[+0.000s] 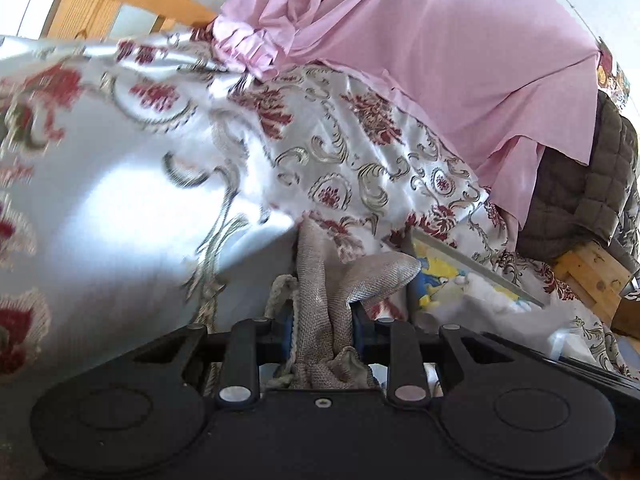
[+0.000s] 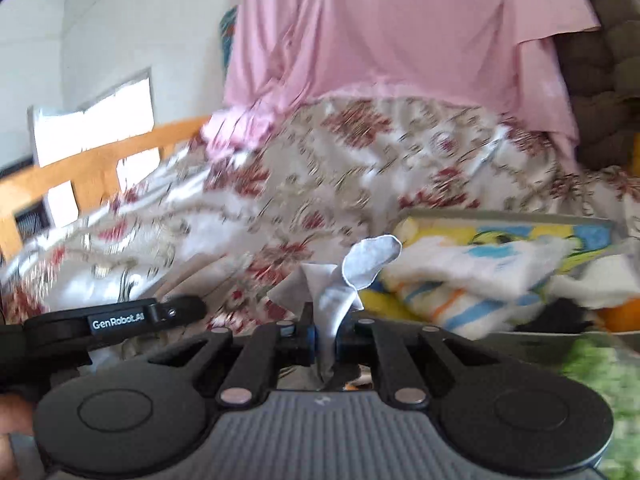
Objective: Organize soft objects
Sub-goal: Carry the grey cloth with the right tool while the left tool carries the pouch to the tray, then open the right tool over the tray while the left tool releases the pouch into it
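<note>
Left gripper (image 1: 322, 320): nearly closed, pinching a bunched beige woven cloth (image 1: 320, 276) — the weave stands up from between the jaws and bends over to the right at its tip, a cord edge (image 1: 286, 312) trailing on the left side.
Right gripper (image 2: 326, 334): clamped tight on a thin pale grey-white cloth (image 2: 340, 292); its long axis runs upward and away from the jaws, the free end curling over to the right.
Why held so: each cloth seems gripped near one end so the rest hangs free, likely for carrying to the storage container.
Container (image 2: 500, 214): just beyond the right gripper, right of centre — already holding a yellow-and-blue printed towel (image 2: 460, 280) and other soft items.
Bedspread (image 1: 360, 152): shiny white satin with red and gold floral pattern, under and around the container.
Pink sheet (image 2: 380, 28): draped further back, over the bedspread's far edge.
Wooden rail (image 2: 100, 160): farthest, at the left.
</note>
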